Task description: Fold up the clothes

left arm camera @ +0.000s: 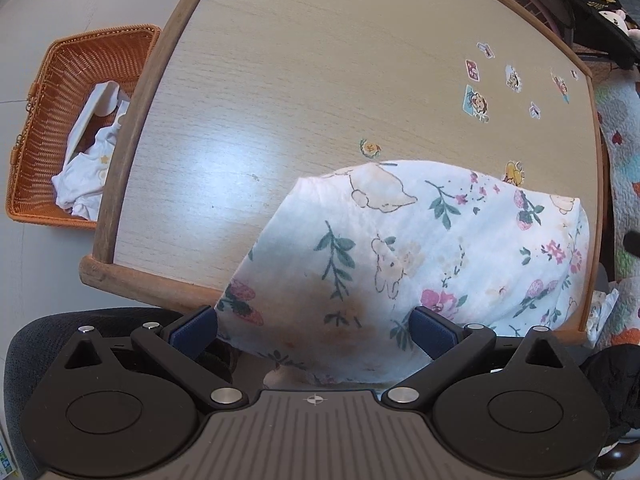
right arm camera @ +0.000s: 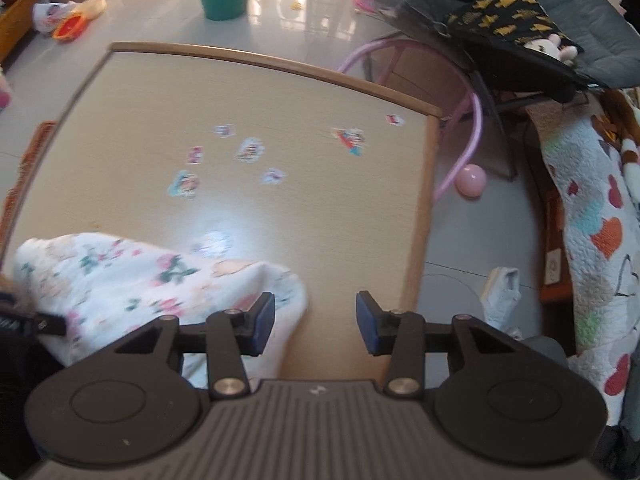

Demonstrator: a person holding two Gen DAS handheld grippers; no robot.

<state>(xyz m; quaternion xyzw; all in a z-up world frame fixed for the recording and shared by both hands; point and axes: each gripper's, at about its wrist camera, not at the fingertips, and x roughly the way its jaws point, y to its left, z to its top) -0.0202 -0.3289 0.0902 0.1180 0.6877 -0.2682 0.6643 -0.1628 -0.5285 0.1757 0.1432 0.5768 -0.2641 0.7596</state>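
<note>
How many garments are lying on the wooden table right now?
1: the white floral-print cloth, at the near right of the wood-rimmed table, reaching past its near rim. Anything under it would be hidden. More white laundry sits in the orange wicker basket on the floor.

Daylight enters from the far floor (right arm camera: 304, 20), which glares white. My worktop (left arm camera: 248, 80) shows a soft sheen patch. Right view is motion-blurred throughout; left view is sharp. Both curve strongly at the edges.
</note>
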